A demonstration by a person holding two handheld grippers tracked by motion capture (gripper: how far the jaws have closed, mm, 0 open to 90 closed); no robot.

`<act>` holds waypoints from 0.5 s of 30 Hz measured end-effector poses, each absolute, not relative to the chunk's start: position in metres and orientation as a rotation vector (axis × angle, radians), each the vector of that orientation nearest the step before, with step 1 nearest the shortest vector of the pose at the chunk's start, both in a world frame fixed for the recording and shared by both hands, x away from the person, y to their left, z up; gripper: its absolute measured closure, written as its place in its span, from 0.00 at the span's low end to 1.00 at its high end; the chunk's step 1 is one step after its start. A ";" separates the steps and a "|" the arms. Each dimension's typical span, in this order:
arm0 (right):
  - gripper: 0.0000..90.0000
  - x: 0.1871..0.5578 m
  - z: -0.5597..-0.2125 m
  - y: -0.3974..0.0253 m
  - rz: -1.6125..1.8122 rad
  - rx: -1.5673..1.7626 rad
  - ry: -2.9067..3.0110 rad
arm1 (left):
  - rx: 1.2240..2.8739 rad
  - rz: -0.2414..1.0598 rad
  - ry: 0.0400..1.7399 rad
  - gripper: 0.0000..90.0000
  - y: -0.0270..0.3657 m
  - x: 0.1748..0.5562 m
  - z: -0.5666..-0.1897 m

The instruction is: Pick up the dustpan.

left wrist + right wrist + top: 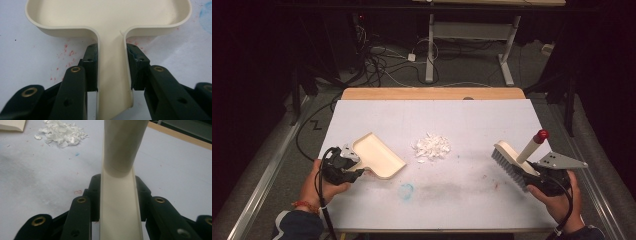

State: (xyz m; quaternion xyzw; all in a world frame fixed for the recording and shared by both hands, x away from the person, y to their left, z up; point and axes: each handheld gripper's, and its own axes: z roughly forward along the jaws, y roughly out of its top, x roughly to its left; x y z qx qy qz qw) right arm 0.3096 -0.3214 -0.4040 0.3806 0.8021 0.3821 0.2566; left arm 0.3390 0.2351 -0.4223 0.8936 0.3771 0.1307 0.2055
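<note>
A cream dustpan (378, 155) lies on the white table (462, 205) at the left, its mouth facing the far left. My left gripper (358, 168) is shut on the dustpan's handle (111, 82), with the jaws pressed on both sides of it. A pile of white scraps (432, 146) sits mid-table, to the right of the dustpan. On the right, my right gripper (536, 176) is shut on the cream back of a brush (511, 161) with grey bristles. The brush's round handle (123, 142) rises to a red cap (541, 135). The scraps (61, 132) lie well ahead and left of the brush.
A blue smear (406, 189) and a grey smudge mark the table's near middle. A wooden strip (432, 93) borders the far edge. Beyond it are floor cables (382, 60) and the white legs of another desk (430, 50).
</note>
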 end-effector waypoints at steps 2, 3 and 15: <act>0.76 0.310 -0.404 -0.321 1.036 1.031 2.176 | 2.514 0.342 1.023 0.70 0.234 0.338 -0.421; 0.76 0.310 -0.403 -0.321 1.036 1.032 2.174 | 2.528 0.328 1.011 0.70 0.234 0.337 -0.421; 0.76 0.318 -0.397 -0.320 1.054 1.038 2.147 | 2.606 0.266 0.920 0.70 0.231 0.339 -0.413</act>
